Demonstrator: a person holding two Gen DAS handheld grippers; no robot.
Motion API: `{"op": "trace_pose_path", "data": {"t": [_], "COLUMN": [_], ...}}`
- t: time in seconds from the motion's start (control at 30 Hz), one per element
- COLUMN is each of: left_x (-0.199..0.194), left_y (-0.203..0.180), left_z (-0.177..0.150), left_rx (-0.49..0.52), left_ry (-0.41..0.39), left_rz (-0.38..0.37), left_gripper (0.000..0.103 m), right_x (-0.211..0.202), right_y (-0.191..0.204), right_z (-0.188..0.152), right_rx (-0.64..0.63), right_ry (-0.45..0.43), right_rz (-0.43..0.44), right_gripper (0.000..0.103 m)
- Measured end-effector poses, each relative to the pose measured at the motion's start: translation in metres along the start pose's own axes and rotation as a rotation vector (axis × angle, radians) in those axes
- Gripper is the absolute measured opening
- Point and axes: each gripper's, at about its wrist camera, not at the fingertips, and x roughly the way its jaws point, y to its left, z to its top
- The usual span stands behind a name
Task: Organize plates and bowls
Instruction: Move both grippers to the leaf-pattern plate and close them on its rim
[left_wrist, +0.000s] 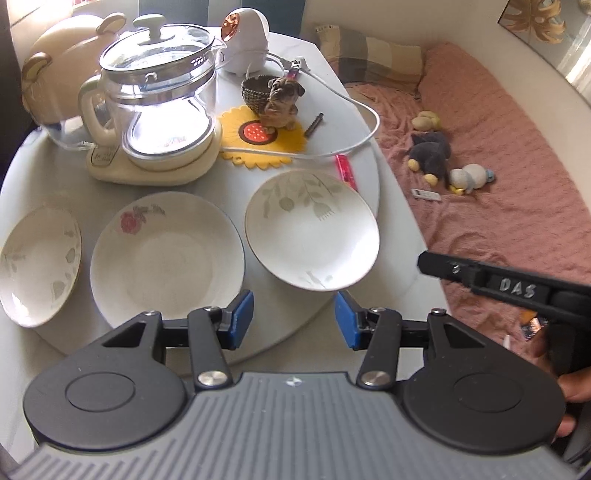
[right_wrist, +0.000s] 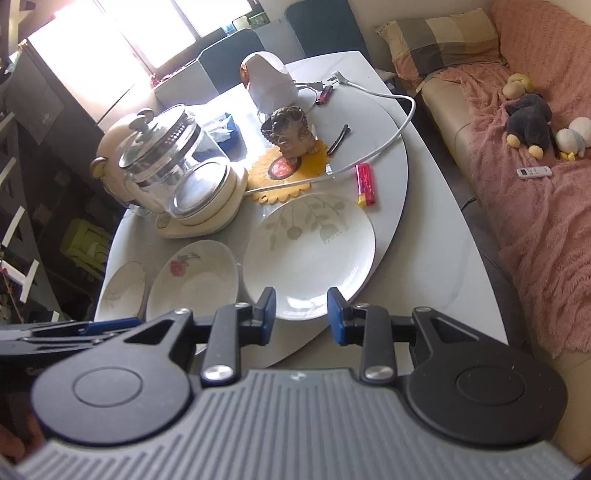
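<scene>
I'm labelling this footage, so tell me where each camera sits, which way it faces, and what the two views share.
Left wrist: on the left gripper, angled down at three dishes, the kettle and the sofa; the open right gripper and a hand show at its right.
Right wrist: on the open right gripper, angled down over the leaf plate; the left gripper shows at lower left.
Shared: table, rose plate, lighter.

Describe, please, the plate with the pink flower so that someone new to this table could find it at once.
Start at the glass kettle on its cream base on the white table. In front of it lie three white dishes in a row; take the middle one, the rose plate. It alone bears a pink flower near its rim, while the left plate and the right plate carry grey-green leaves.
</scene>
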Motion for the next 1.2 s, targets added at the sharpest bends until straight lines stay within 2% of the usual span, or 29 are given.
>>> {"op": "trace_pose_path", "data": {"t": [0.2,0.37,0.5,0.63,0.77,1.03,1.2], "left_x": [0.037,0.064,0.093,0.125,0.154,0.195,0.202], "left_y": [-0.01,-0.002,0.009,0.023,0.026,0.041,0.046], "left_z": [0.012,0.027,0.053,0.079,0.096,0.102,0.102], "left_rx": [0.02,0.009,0.028,0.004,0.031,0.035,0.017], "left_ry": [0.023,0.03,0.007,0.001,0.016,0.051,0.036], "left_rz": [0.017,0.027,0.059,0.048,0.051,0.045,0.022], "left_gripper": [0.055,0.055,0.055,0.055,0.055,0.053,0.045], "right_x": [0.02,0.04,0.061,0.084,0.102,0.123,0.132], "right_y": [-0.019,-0.03,-0.041,-0.052,-0.059,-0.07,-0.074], "right_z": [0.019,0.026,0.029,0.03,0.033,0.04,0.037], "right_rx": [-0.015,-0.003,0.012,0.029,0.032,0.048,0.054], "right_ry": [0.006,0.033,0.056,0.083,0.095,0.08,0.108], "right_rz": [-0.011,-0.017,-0.025,-0.02,-0.017,-0.042,-0.017], "right_gripper": [0.034,0.034,0.034,0.034,0.034,0.034,0.034]}}
